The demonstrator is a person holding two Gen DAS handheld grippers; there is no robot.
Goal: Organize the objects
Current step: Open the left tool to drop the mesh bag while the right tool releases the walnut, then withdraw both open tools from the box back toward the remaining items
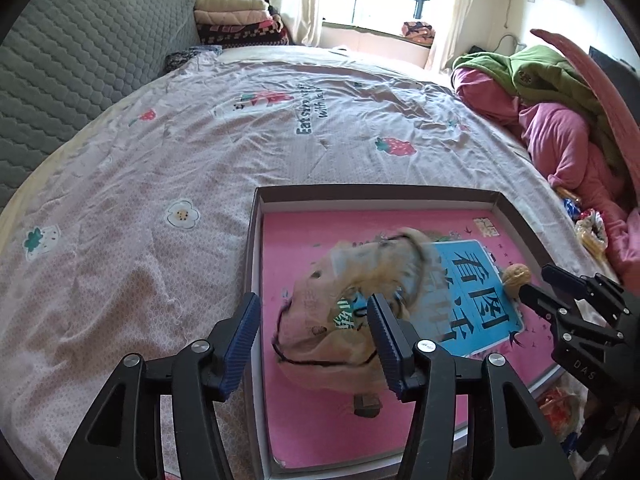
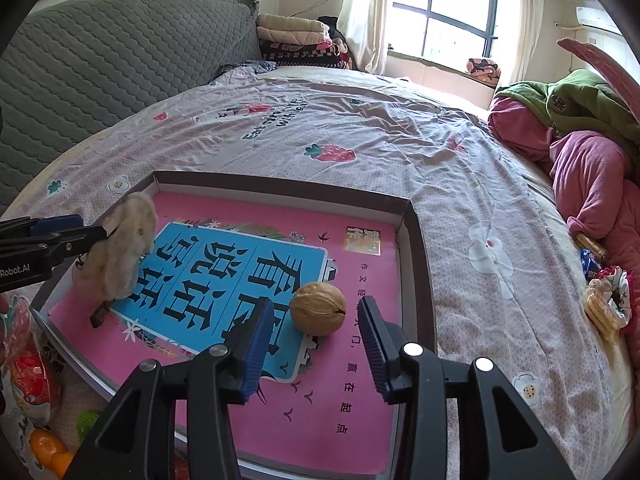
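A shallow cardboard box lid with dark low walls lies on the bed's pale floral bedsheet, and a pink book with a blue title panel fills its floor almost wall to wall. Open sheet runs from the lid's far rim toward 12 o'clock up to the grey quilted headboard; at 3 o'clock the room ends at a heap of pink and green bedding, with wrapped snacks near its foot. In the left wrist view the left gripper hovers over the lid's left wall, its jaws spread with nothing between them, one blue pad outside the wall and one inside. Just ahead of it a tan furry soft toy, blurred, sits over the book's left part; whether it touches the jaws I cannot tell. The right gripper is angled down over the lid's right half, jaws spread wide. A round brown walnut rests on the book just ahead of the gap between them, touching neither pad.
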